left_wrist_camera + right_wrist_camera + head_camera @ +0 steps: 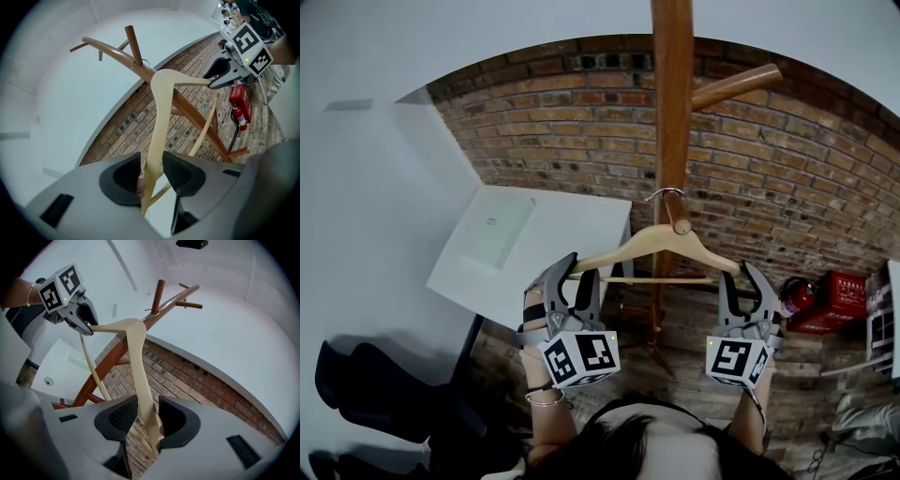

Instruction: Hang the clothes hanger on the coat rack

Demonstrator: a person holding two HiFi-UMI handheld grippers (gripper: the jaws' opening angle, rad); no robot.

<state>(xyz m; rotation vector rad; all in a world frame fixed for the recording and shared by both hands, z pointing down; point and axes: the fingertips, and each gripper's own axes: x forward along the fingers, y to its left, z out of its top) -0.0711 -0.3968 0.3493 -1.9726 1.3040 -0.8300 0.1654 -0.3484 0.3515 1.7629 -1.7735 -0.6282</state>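
Note:
A pale wooden clothes hanger (656, 239) hangs level in front of the wooden coat rack (672, 94), its metal hook (666, 194) looped over a short peg at the pole. My left gripper (581, 272) stands at the hanger's left end and my right gripper (739, 278) at its right end. In the left gripper view the hanger's arm (159, 108) runs between the pads of the left gripper (151, 171), with a gap on one side. The right gripper view shows the same: the arm (136, 343) lies loose between the open jaws of the right gripper (143, 416).
A brick wall (581, 122) stands behind the rack. A white table (534, 244) sits to the left, with dark seats (366, 384) at lower left. A red fire extinguisher (797, 295) and a red box (839, 300) lie on the floor at right.

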